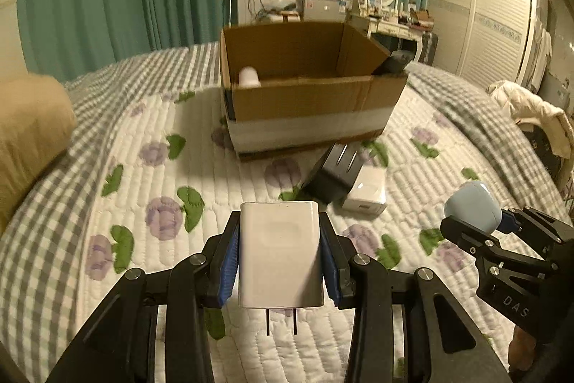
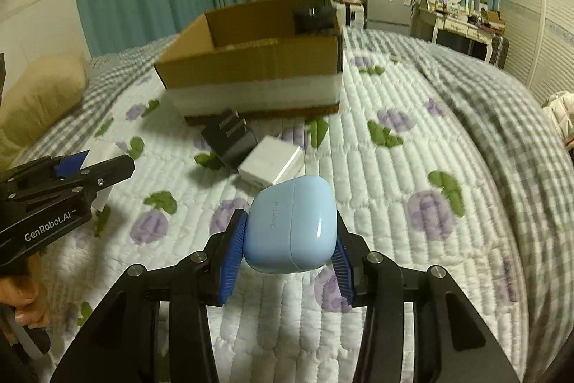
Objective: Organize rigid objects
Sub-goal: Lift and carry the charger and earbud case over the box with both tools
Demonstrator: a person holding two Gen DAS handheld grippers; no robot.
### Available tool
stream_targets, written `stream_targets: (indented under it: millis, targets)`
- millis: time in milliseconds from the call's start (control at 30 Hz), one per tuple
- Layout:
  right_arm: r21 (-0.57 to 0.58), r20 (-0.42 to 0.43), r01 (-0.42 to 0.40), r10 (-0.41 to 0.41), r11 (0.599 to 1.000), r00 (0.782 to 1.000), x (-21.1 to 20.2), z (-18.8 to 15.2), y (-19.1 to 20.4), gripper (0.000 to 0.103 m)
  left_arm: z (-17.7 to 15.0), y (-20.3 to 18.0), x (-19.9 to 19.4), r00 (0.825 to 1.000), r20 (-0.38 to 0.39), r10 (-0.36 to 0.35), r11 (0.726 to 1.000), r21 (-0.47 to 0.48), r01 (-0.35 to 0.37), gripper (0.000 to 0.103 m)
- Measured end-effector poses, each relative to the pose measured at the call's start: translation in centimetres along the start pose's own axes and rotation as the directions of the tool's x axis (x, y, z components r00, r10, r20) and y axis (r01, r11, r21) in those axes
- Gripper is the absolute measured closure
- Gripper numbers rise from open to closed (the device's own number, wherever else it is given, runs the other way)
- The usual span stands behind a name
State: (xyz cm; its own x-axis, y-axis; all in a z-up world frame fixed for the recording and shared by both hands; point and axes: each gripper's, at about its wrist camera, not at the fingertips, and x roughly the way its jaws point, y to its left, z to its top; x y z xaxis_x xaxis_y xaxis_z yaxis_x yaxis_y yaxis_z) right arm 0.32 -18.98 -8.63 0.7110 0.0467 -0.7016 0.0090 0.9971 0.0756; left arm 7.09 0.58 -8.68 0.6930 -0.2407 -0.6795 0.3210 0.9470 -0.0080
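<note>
A: What do we have in hand right now?

B: Two things at once. Our left gripper [image 1: 280, 257] is clamped on a white charger [image 1: 280, 254], low centre of the left view, its blue pads [image 1: 229, 261] pressed on both sides and the prongs pointing down at the quilt [image 1: 107, 203]. Our right gripper [image 2: 290, 232] is clamped on a blue earbud case [image 2: 292, 223], low centre of the right view.

A: Are both lifted?

B: We judge so; both sit above the quilt, not on it.

A: And the box?

B: The box [image 1: 305, 103] stands open in the upper middle of both views, on the quilt beyond the grippers. In the left view, a pale rounded item [image 1: 248, 76] shows at its inner left and a dark item [image 1: 393, 62] leans at its right corner.

A: So which step is this?

B: Carrying, we think: two items picked, not yet dropped. Some sorting looks done, since the box already holds things.

A: What is left out?

B: A black plug [image 1: 333, 173] and a white cube [image 1: 366, 194] lie touching each other on the quilt, just in front of the box, right of centre in the left view.

A: What does the next move call for?

B: Bringing each gripper forward and over the near wall, high enough to clear the rim, then parting the fingers inside. The grippers are near each other, so we should keep them from colliding.
</note>
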Motion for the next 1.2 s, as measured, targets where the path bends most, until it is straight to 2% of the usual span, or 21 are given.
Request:
stream_targets:
  millis: [367, 733, 1000, 1200]
  targets:
    - [-0.021, 0.159, -0.004, 0.007, 1.0, 0.987, -7.0, 3.6, 1.0, 0.059, 2.7, -0.6, -6.6, 0.992, 0.122, 0.012, 1.0, -0.024, -0.009, 0.063]
    - [-0.053, 0.317, 0.019, -0.001, 0.998, 0.948, -14.4, 7.6, 1.2, 0.059, 6.5, -1.1, -12.6, 0.962, 0.271, 0.017, 1.0, -0.021, -0.011, 0.063]
    - [-0.059, 0.385, 0.014, 0.01, 0.998, 0.923, -17.5, 10.4, 0.9, 0.059, 9.4, -1.0, -13.8, 0.941, 0.338, 0.019, 1.0, -0.023, -0.012, 0.063]
    - [-0.05, 0.415, -0.007, 0.027, 0.999, 0.909, -17.3, 12.2, 0.8, 0.059, 11.0, -0.8, -12.8, 0.935, 0.354, 0.005, 1.0, -0.018, 0.002, 0.063]
